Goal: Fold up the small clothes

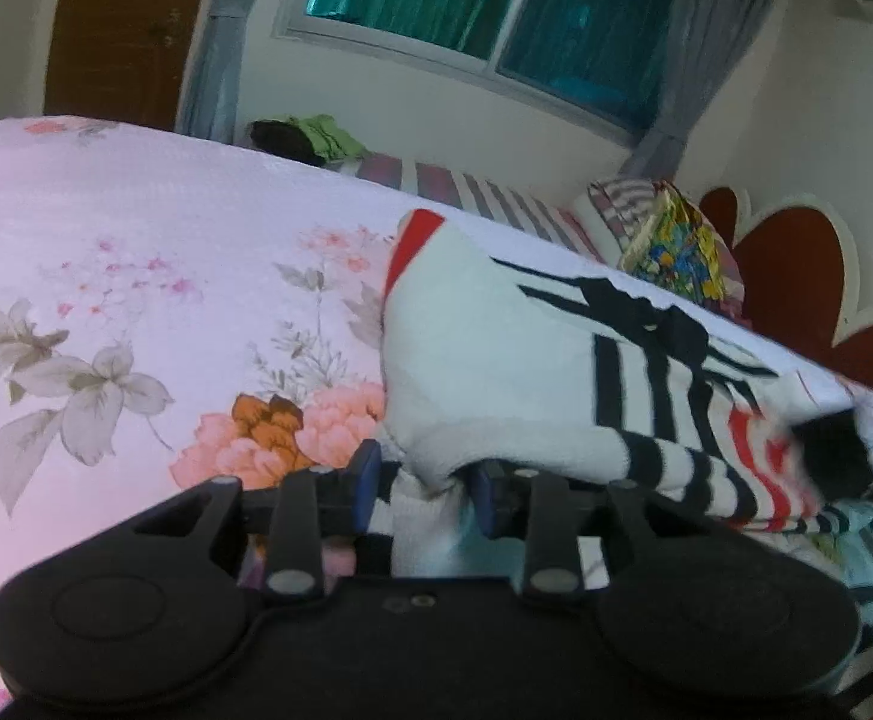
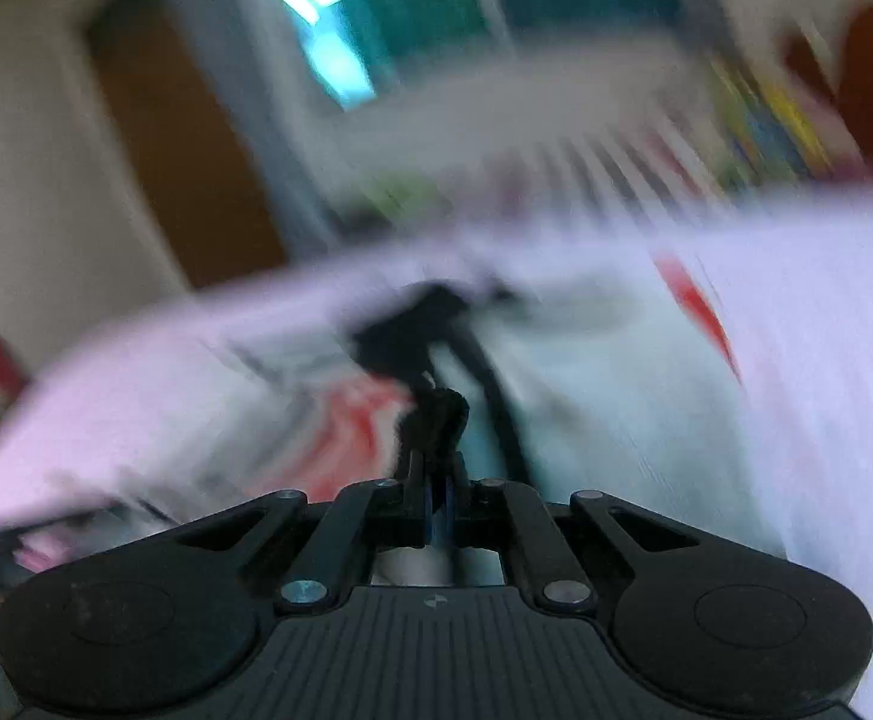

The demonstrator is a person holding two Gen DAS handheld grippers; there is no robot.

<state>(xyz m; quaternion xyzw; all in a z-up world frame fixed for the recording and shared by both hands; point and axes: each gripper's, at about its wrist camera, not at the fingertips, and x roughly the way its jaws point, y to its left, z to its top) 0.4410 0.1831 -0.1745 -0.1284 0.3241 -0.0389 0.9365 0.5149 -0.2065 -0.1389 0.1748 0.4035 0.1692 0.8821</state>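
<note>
Blur smears right gripper (image 2: 439,498) pinching garment (image 2: 586,396).

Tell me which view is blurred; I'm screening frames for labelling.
Right wrist view: heavy motion blur, with only the right gripper sharp, shut on dark fabric. Left wrist view: mostly sharp; the left gripper pinches the white garment, with fisheye bending of the window.

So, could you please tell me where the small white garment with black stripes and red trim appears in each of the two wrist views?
Left wrist: the white garment with black stripes and red trim fills centre-right, on the floral bedsheet, bunched between the left gripper fingers.
Right wrist: blurred, it spans centre to right, with dark fabric pinched in the right gripper.
Shared landmark: the teal window, top centre.
</note>
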